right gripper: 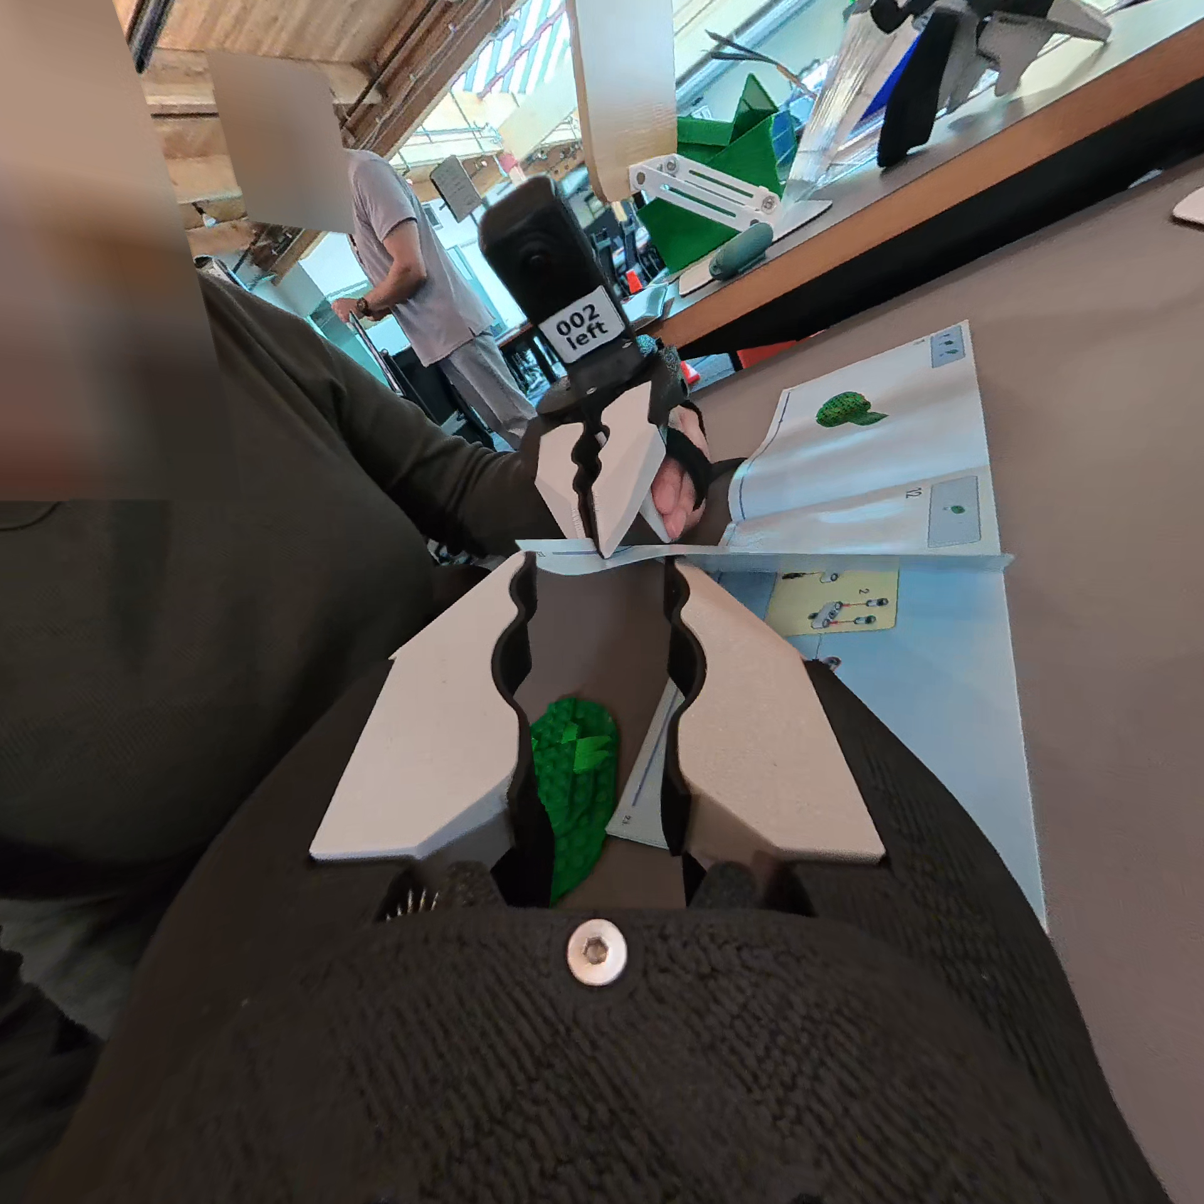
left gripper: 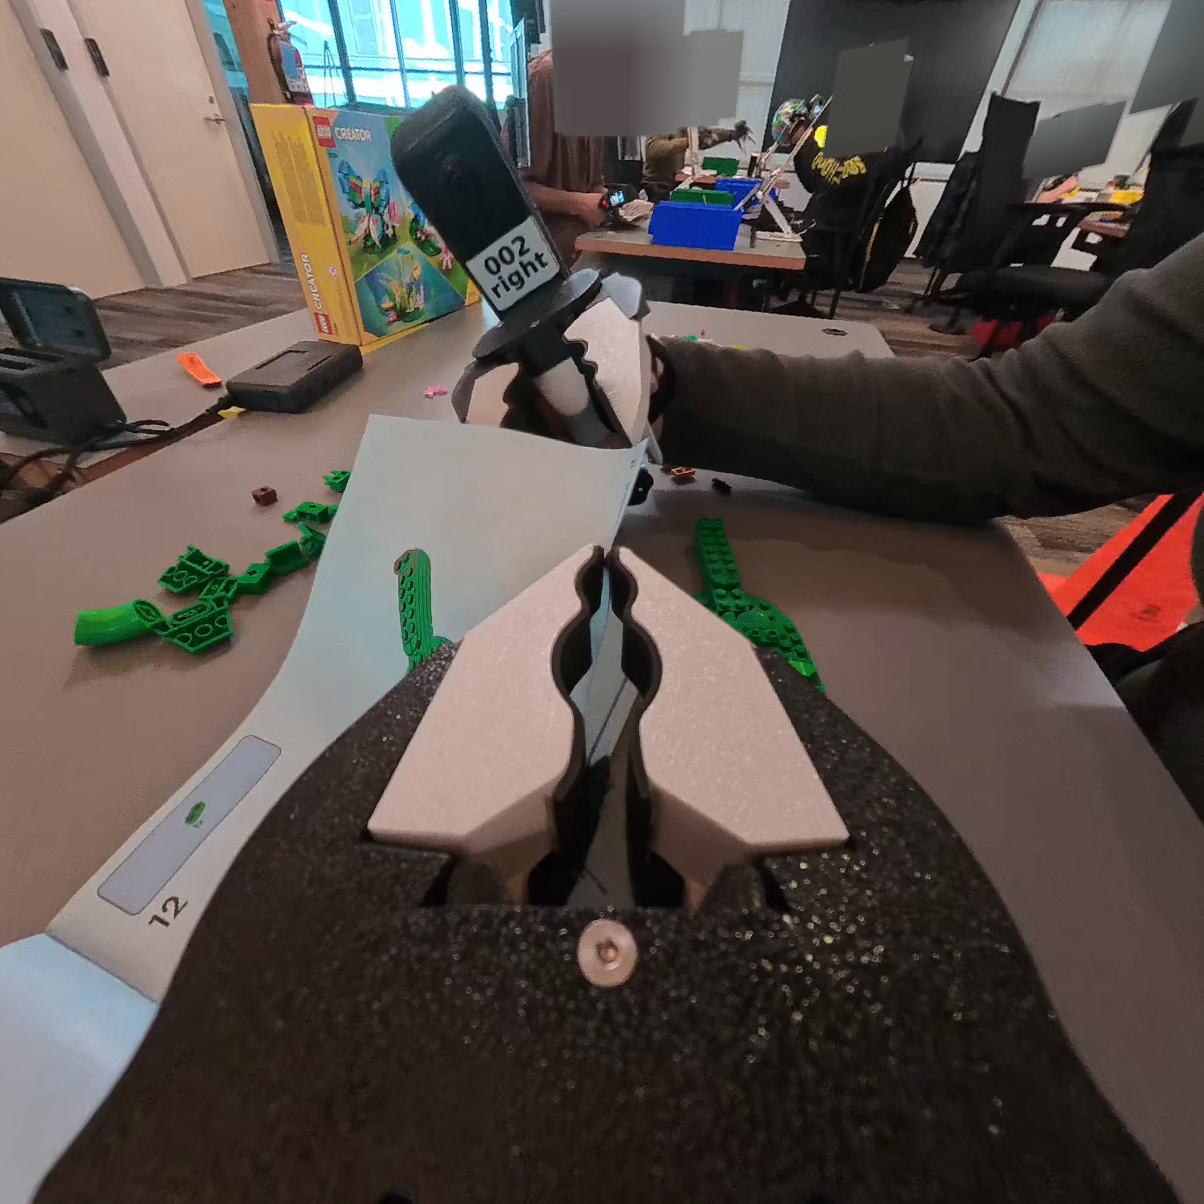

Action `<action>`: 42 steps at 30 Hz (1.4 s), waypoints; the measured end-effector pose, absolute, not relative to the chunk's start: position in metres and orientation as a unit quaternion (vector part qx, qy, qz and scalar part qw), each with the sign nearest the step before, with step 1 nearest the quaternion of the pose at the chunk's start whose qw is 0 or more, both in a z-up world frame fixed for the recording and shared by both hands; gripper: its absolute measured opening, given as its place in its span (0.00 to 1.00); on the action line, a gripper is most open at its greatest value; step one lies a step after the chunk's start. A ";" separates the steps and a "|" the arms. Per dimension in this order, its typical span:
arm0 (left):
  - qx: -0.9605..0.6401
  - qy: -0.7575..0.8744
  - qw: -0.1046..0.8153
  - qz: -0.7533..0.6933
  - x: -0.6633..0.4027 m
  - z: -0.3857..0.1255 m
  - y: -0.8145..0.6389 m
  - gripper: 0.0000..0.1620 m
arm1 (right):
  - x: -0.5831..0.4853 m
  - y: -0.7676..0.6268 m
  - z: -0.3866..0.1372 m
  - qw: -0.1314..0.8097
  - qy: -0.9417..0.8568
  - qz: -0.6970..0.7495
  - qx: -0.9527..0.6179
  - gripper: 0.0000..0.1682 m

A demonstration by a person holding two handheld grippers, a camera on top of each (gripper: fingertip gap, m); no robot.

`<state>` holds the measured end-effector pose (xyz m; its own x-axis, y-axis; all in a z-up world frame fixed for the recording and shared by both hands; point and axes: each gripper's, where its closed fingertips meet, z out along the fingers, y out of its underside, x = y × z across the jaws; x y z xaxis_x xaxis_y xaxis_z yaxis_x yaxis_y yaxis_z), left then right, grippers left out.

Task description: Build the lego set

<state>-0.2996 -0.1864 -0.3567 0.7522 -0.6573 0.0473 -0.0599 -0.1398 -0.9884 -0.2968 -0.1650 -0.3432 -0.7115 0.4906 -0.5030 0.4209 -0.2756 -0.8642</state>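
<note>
My left gripper is shut on a lifted page of the instruction booklet, pinching its edge; the page curves up off the table. In the right wrist view the left gripper holds that page edge just beyond my right gripper, which is open and empty. A built green leaf piece lies on the table below the right fingers, and it also shows in the left wrist view. The right gripper hovers at the page's far edge. The booklet lies open on the table.
Several loose green pieces lie left of the page, with small brown pieces nearby. A Lego box, a black device and an orange brick separator stand at the far left. People are at other tables behind. Both grippers' tips are close together, under 4 cm apart. My left tips are roughly 9 cm from the built green leaf piece.
</note>
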 end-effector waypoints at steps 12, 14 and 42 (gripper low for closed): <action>-0.692 0.090 0.611 -0.373 -0.339 -0.345 -0.175 0.00 | -0.315 -0.146 -0.366 0.057 -0.588 0.675 -0.443 0.27; -0.685 0.088 0.607 -0.393 -0.339 -0.343 -0.176 0.00 | -0.316 -0.146 -0.369 0.057 -0.589 0.668 -0.450 0.26; -0.696 0.108 0.552 -0.447 -0.317 -0.352 -0.181 0.02 | -0.332 -0.144 -0.382 0.071 -0.594 0.631 -0.493 0.27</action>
<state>-0.3175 -0.1808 -0.3516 0.5777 -0.6429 0.5029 0.3428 -0.3681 -0.8643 -0.3316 -0.1444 -0.3825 -0.5032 0.6754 -0.5390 0.4967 -0.2843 -0.8200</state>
